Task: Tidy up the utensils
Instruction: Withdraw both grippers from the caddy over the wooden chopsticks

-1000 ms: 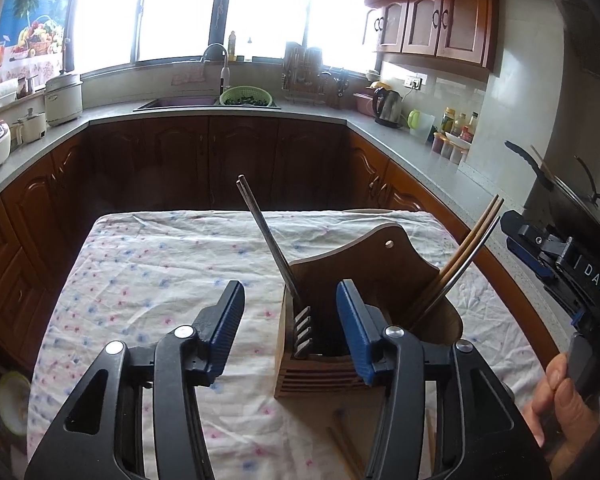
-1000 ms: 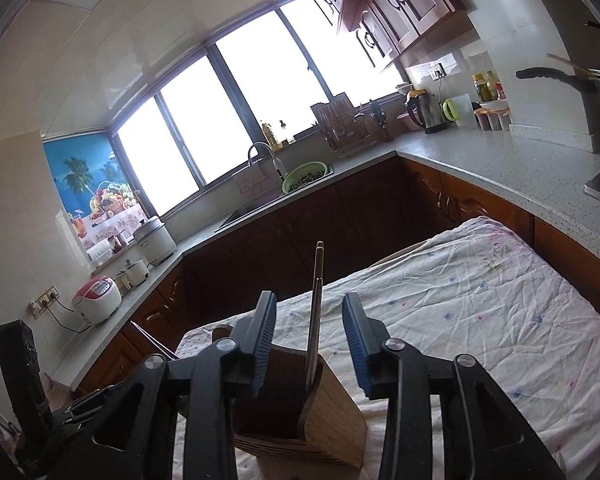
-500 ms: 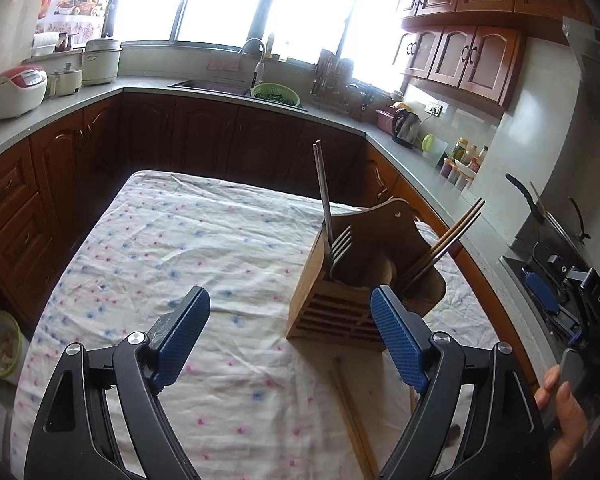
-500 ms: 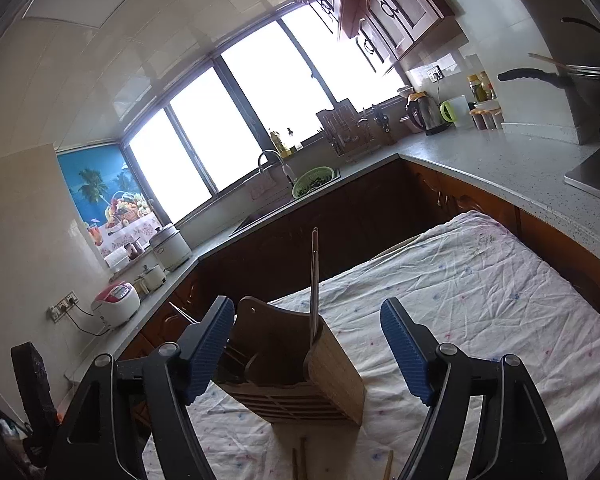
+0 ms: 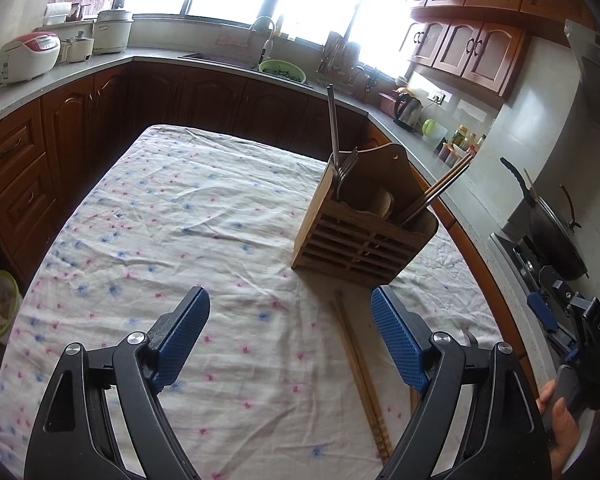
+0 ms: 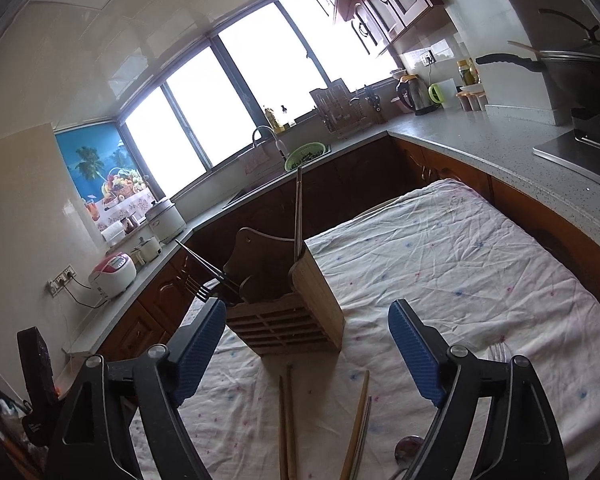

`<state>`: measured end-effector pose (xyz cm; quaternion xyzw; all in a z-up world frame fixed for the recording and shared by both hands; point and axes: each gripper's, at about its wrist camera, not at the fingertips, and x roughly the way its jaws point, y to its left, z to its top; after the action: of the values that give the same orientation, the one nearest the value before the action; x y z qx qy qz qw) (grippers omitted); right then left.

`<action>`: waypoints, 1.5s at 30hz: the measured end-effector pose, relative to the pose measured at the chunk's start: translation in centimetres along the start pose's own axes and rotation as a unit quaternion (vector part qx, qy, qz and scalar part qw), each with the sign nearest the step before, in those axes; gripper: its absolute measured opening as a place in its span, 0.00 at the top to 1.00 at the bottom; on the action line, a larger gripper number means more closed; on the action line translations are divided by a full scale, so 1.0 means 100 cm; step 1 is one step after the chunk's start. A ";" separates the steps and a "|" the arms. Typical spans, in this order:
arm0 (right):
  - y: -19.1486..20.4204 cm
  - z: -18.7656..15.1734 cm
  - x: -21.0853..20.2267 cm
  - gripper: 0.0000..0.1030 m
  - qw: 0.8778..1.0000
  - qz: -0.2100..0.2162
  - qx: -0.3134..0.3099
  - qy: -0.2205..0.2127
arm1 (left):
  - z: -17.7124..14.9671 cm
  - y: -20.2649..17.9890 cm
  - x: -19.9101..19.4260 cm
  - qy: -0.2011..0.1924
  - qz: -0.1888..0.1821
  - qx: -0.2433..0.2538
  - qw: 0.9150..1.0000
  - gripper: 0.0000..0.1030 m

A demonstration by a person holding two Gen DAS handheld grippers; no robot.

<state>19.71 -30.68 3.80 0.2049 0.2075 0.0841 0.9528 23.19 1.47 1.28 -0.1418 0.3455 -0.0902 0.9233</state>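
A wooden utensil holder (image 5: 364,228) stands on the floral tablecloth (image 5: 180,216); it also shows in the right wrist view (image 6: 288,300). It holds a fork (image 5: 346,168), metal chopsticks (image 5: 332,120) and brown chopsticks (image 5: 440,192). A pair of wooden chopsticks (image 5: 364,376) lies on the cloth in front of it. The right wrist view shows two loose chopstick pairs (image 6: 286,420) (image 6: 358,428), a spoon (image 6: 406,450) and a fork (image 6: 498,350) on the cloth. My left gripper (image 5: 290,334) is open and empty, short of the holder. My right gripper (image 6: 306,346) is open and empty.
Kitchen counters (image 6: 480,140) with dark wood cabinets surround the table. A rice cooker (image 5: 30,54), sink (image 5: 224,58), kettle (image 5: 408,110) and a wok on the stove (image 5: 552,232) stand on them. My right gripper shows at the left view's right edge (image 5: 572,320).
Both grippers opened wide and pulled back from the holder. The metal chopsticks and the brown chopsticks now stand free in the holder. Loose utensils on the cloth came into view.
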 end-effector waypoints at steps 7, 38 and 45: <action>0.000 -0.026 -0.018 0.06 1.000 -0.009 -0.021 0.014 | -0.017 -0.001 -0.012 0.005 -0.006 -0.001 1.000 0.12; -0.015 -0.063 -0.010 0.06 0.996 -0.030 -0.037 0.074 | -0.042 -0.014 0.012 0.045 -0.001 0.022 0.999 0.11; -0.025 -0.060 0.016 0.10 0.993 -0.039 -0.027 0.104 | -0.033 -0.024 0.039 0.063 -0.007 0.039 0.997 0.12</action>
<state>18.76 -30.42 -2.88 0.1610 0.3112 0.0735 0.9337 23.72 -2.50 -2.66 -0.1024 0.3982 -0.1182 0.9039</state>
